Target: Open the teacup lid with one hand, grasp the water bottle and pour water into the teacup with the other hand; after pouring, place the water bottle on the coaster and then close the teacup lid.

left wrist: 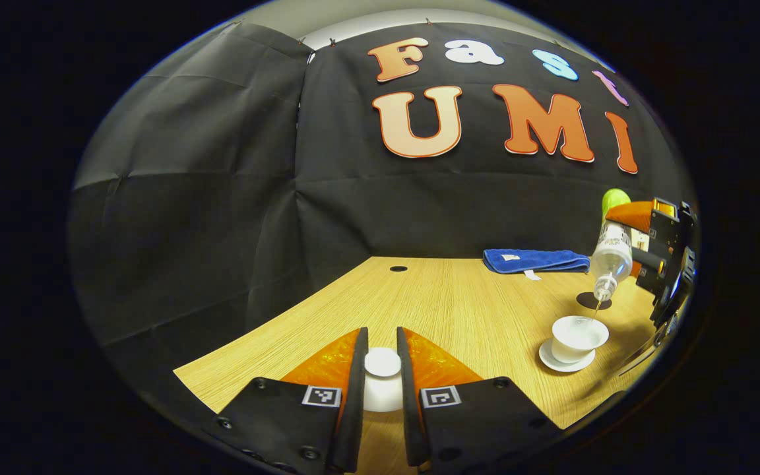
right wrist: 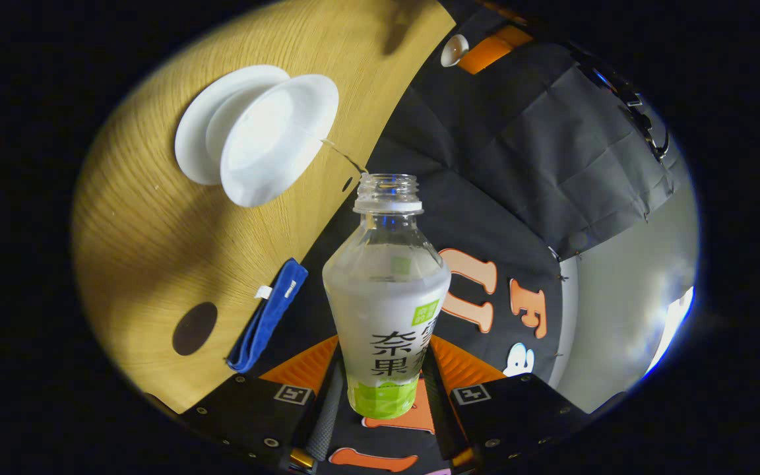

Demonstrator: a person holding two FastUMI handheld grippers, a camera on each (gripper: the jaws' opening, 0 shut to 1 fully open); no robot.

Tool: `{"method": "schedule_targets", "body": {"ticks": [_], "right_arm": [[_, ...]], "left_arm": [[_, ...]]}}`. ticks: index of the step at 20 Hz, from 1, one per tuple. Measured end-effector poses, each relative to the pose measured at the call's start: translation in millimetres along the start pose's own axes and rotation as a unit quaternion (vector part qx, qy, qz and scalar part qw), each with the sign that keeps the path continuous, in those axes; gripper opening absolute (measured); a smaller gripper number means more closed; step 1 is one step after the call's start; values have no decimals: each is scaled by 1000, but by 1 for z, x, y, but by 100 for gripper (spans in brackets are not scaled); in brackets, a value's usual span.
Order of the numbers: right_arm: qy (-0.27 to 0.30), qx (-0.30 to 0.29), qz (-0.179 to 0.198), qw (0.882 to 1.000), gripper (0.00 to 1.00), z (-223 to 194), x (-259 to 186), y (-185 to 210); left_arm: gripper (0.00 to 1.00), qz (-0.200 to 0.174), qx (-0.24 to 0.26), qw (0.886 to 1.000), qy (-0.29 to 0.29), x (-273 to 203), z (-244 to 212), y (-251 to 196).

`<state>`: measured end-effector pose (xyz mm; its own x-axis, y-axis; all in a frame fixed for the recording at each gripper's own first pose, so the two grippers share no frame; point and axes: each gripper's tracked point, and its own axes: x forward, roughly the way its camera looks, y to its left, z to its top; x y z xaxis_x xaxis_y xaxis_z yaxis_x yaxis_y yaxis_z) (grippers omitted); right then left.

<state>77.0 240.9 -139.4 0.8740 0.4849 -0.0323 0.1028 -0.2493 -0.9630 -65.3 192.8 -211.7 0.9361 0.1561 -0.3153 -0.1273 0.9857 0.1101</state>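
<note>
Meanwhile, left hand-held gripper (left wrist: 382, 369) clamped on lid (left wrist: 382, 369), right hand-held gripper (right wrist: 383, 389) clasping tilted bottle (right wrist: 385, 297) above teacup (right wrist: 274, 135)

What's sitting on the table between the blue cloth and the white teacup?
In the left gripper view, a dark round coaster lies between the cloth and the teacup. The tilted bottle hangs above it, pouring.

A wooden table (left wrist: 459, 297) is spread ahead of the tongs, backed by black cloth walls (left wrist: 221, 198); bright light is seen overhead.
</note>
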Motion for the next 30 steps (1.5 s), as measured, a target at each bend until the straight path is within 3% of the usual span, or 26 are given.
{"method": "schedule_targets", "body": {"ticks": [4, 7, 10, 13, 16, 18, 21, 26, 28, 30], "right_arm": [[6, 83, 45, 996, 63, 8, -9, 23], [18, 156, 81, 984, 63, 5, -8, 35], [46, 208, 72, 974, 63, -13, -7, 25], [74, 293, 67, 951, 63, -34, -4, 20], [101, 364, 22, 926, 61, -68, -1, -8], [111, 417, -7, 902, 63, -87, 0, -24], [115, 503, -25, 856, 63, -107, 7, -33], [143, 603, -18, 785, 63, -128, 23, -18], [151, 643, -8, 751, 63, -135, 27, -12], [153, 688, 8, 709, 63, -140, 34, -2]], "left_arm": [[30, -1, -14, 1000, 3, 0, -2, -3], [30, -4, -18, 1000, -2, 0, 2, -5], [30, -12, -18, 1000, -8, -1, 10, -13], [30, -21, -20, 999, -18, -3, 21, -22], [30, -28, -22, 999, -25, -4, 28, -32], [30, -32, -22, 999, -28, -7, 33, -37], [29, -41, -23, 998, -37, -9, 40, -48], [30, -47, -22, 998, -25, -9, 34, -59], [30, -46, -20, 998, -27, -12, 36, -60], [30, -46, -19, 998, -30, -14, 39, -62]]}}
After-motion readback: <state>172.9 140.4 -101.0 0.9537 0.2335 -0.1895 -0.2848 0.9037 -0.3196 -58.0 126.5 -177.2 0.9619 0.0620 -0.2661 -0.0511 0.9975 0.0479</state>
